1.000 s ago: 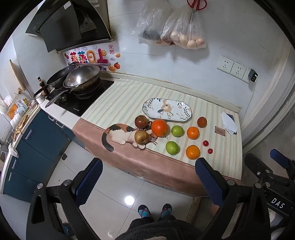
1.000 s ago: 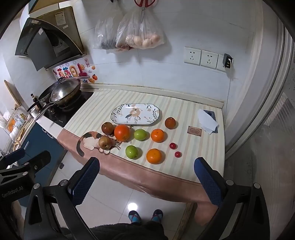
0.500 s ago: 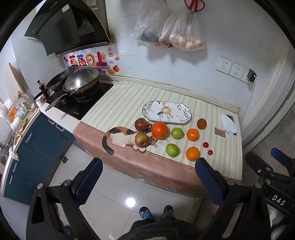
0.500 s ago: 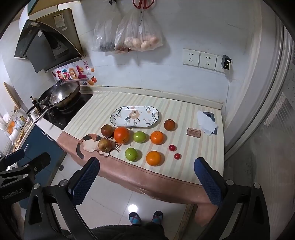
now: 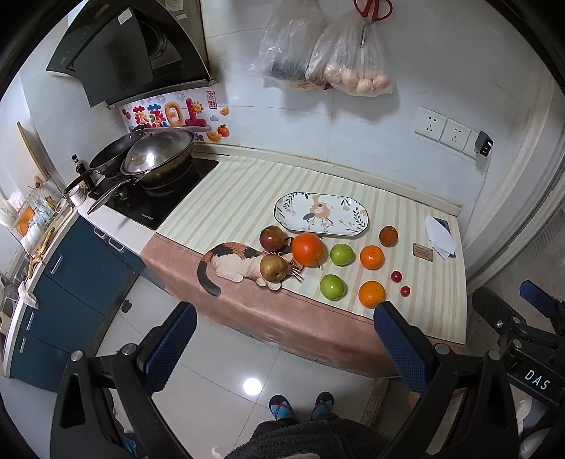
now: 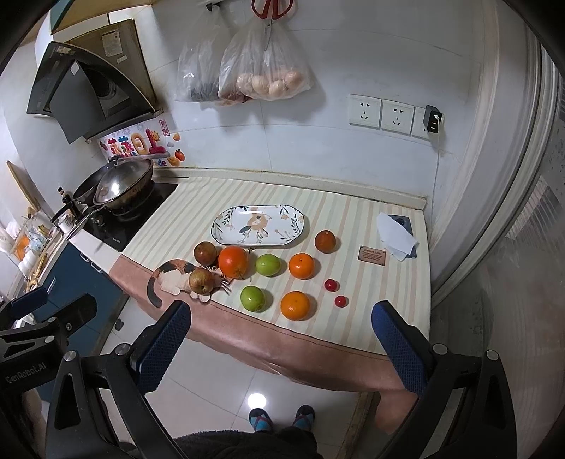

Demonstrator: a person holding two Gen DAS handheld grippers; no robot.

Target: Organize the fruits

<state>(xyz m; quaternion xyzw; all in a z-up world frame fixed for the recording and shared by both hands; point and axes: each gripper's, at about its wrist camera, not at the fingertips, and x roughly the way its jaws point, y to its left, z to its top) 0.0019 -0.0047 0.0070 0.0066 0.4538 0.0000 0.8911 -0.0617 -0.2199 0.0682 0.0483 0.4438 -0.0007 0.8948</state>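
An oval patterned plate lies empty on the striped counter mat. In front of it sit several fruits: a big orange, two brown-red apples, two green apples, two small oranges, a dark orange and two small red tomatoes. My left gripper is open and empty, held well back from the counter over the floor. My right gripper is open and empty, likewise back from the counter edge.
A stove with a lidded wok stands left of the mat. Folded paper on a phone and a small card lie at the right. Bags and scissors hang on the wall. My feet are on the tiled floor.
Both grippers have drifted slightly; the counter sits a little higher in the left view and a little lower in the right view. Nothing on the counter has moved.
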